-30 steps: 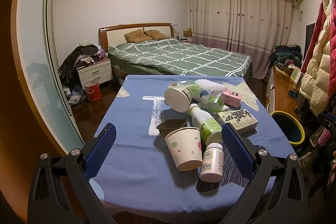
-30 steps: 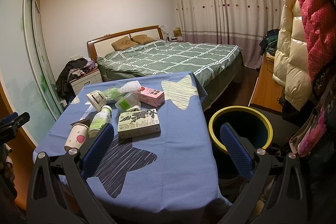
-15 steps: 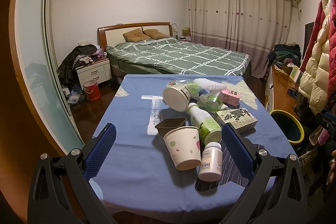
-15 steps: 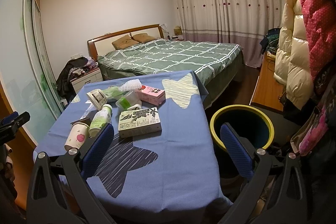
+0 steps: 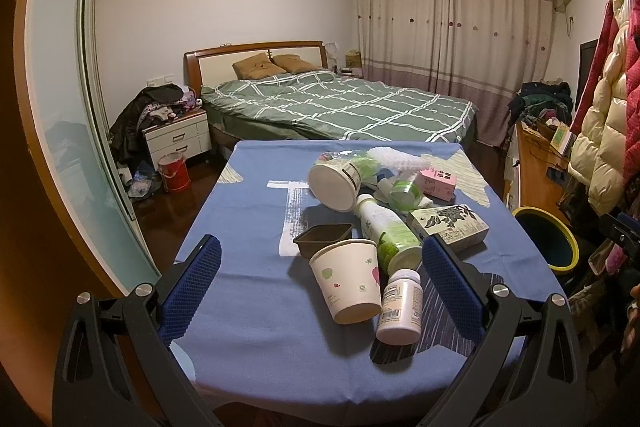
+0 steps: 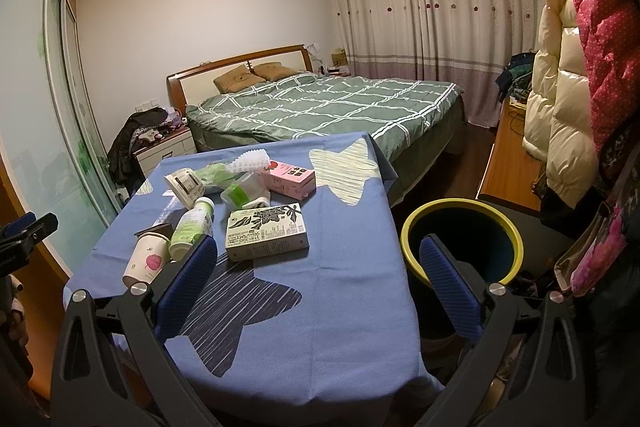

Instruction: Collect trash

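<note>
Trash lies in a heap on the blue tablecloth: a paper cup on its side, a white pill bottle, a green-and-white bottle, a brown tray, a white tub, a green tea box and a pink carton. My left gripper hovers open just before the cup and pill bottle. My right gripper is open over the table's right front, the tea box ahead of it. A yellow-rimmed bin stands right of the table.
A green checked bed lies beyond the table. A glass sliding door runs along the left. Coats hang on the right above a wooden bench. A white nightstand and a red bucket sit by the bed.
Both views have shifted only slightly; the left gripper has edged a little closer to the cup and pill bottle. Both grippers remain open and the trash has not moved.
</note>
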Demonstrator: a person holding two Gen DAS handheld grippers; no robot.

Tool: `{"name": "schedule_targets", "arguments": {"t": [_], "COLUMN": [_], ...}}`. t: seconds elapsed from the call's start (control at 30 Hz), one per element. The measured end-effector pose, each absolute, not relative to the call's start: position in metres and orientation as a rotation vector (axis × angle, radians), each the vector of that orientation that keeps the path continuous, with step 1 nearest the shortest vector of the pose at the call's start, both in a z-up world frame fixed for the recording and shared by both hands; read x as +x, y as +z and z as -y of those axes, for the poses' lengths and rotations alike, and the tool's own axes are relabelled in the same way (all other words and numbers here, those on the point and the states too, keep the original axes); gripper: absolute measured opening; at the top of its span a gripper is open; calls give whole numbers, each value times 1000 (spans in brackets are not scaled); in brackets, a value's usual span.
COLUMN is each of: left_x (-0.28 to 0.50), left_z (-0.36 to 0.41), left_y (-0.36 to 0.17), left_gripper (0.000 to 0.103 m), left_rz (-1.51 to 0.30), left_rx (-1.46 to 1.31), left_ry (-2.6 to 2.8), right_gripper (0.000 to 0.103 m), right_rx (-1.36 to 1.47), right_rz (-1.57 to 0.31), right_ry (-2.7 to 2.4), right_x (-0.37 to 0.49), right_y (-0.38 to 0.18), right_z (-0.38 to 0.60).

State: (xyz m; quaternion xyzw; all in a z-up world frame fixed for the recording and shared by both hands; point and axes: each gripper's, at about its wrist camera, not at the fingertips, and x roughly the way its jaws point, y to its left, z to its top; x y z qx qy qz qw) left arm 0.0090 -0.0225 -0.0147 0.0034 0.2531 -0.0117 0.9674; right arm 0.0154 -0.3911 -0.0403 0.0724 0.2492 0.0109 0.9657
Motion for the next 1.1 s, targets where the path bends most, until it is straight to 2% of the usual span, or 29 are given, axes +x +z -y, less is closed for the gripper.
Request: {"name": "schedule_targets", "arguments": {"t": [0.67, 0.9, 1.1], "left_x": [16, 56, 111], "left_z": [23, 11, -5], "left_y": [-22, -20, -27], "left_gripper": [99, 99, 99], "left_rz": [-532, -521, -513], "left_rx": [12, 21, 16], "left_ry": [-28, -33, -11], "right_gripper": [97, 97, 97], "right_rx": [146, 119, 104], "right_rz": [-521, -520, -538], "right_ry": [23, 32, 80], "right_x": [23, 47, 99], "right_y": [-48, -48, -46], "right_z": [389, 381, 374]}}
